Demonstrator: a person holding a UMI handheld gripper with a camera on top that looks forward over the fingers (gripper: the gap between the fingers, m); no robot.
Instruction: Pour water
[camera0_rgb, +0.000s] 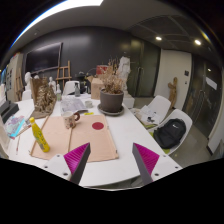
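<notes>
- The two-finger gripper (112, 160) is seen low in the frame with its fingers spread wide apart; nothing is held between the magenta pads (76, 156).
- The gripper is judged to be well back from the white table (140, 135), so the step in hand is taken to be the approach to a water vessel.
- The vessel for pouring cannot be identified with certainty. A yellow upright bottle (39, 135) is noted at centre left of the frame, on the tan cardboard sheet (85, 138); it is the likeliest candidate, well apart from the fingers.
- A small brown cup-like object (72, 120) is noted beyond the fingers, beside a round red disc (97, 126); its nature cannot be told.
- For a sound grasp, the fingers should be steered left and forward, kept open, and closed about the bottle's body with the bottle kept upright.
- A dark plant pot with dried stems (111, 100) is noted at centre frame, behind the sheet.
- A white and black office chair (168, 128) stands at the right of the frame, clear of the path.
- Clutter at upper left of the table may crowd the approach.
</notes>
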